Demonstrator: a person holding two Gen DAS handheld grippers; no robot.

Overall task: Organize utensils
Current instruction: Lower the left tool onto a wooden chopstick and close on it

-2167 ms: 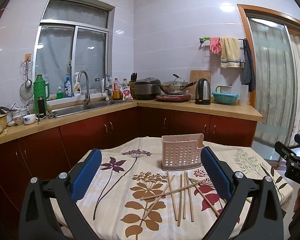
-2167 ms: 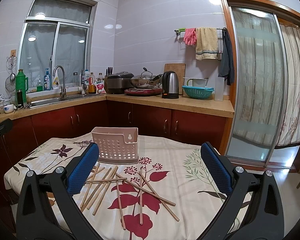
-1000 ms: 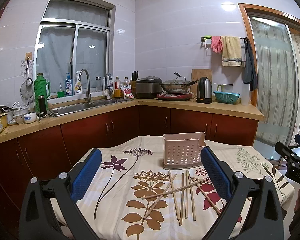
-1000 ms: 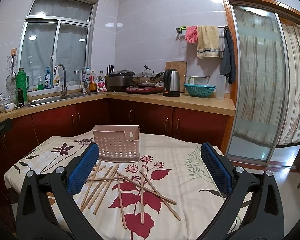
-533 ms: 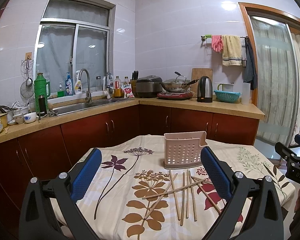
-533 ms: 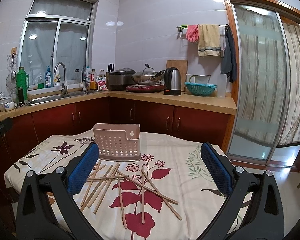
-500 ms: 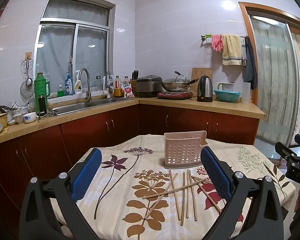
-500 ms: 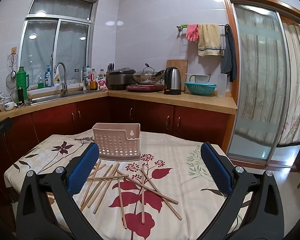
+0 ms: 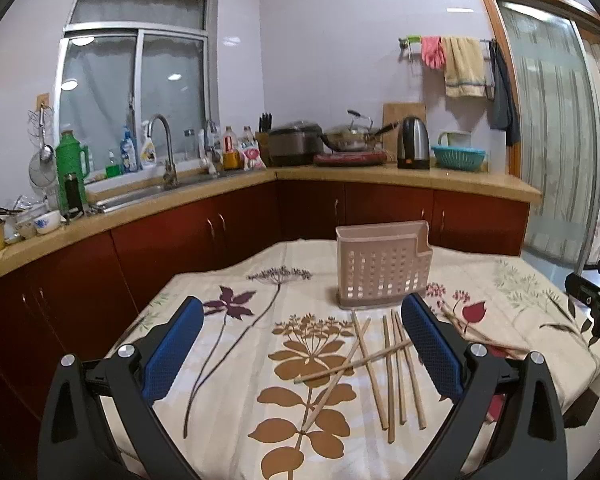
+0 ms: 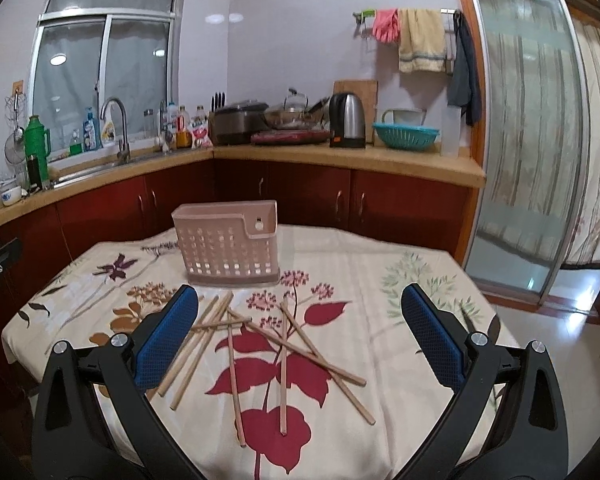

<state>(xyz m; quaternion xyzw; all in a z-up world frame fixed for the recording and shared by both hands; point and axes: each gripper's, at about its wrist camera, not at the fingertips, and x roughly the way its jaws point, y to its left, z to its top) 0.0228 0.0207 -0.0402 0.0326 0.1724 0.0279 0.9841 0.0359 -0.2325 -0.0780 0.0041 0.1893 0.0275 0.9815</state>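
A pink perforated utensil holder [image 9: 383, 265] stands upright on the floral tablecloth [image 9: 236, 344]; it also shows in the right wrist view [image 10: 228, 241]. Several wooden chopsticks [image 9: 390, 356] lie scattered on the cloth just in front of it, also in the right wrist view [image 10: 260, 344]. My left gripper [image 9: 302, 320] is open and empty, above the table's near left side. My right gripper [image 10: 300, 310] is open and empty, above the chopsticks. The right gripper's body shows at the left wrist view's right edge [image 9: 598, 300].
Dark red cabinets under a tan counter [image 9: 400, 178] wrap behind the table. On it stand a sink with tap [image 9: 160, 152], a rice cooker [image 9: 294, 146], a kettle [image 9: 414, 148] and a teal basket [image 9: 458, 158]. A glass sliding door [image 10: 524, 128] is at the right.
Both grippers have moved forward and lower toward the table; the holder and chopsticks appear closer and larger. Both stay open and empty.
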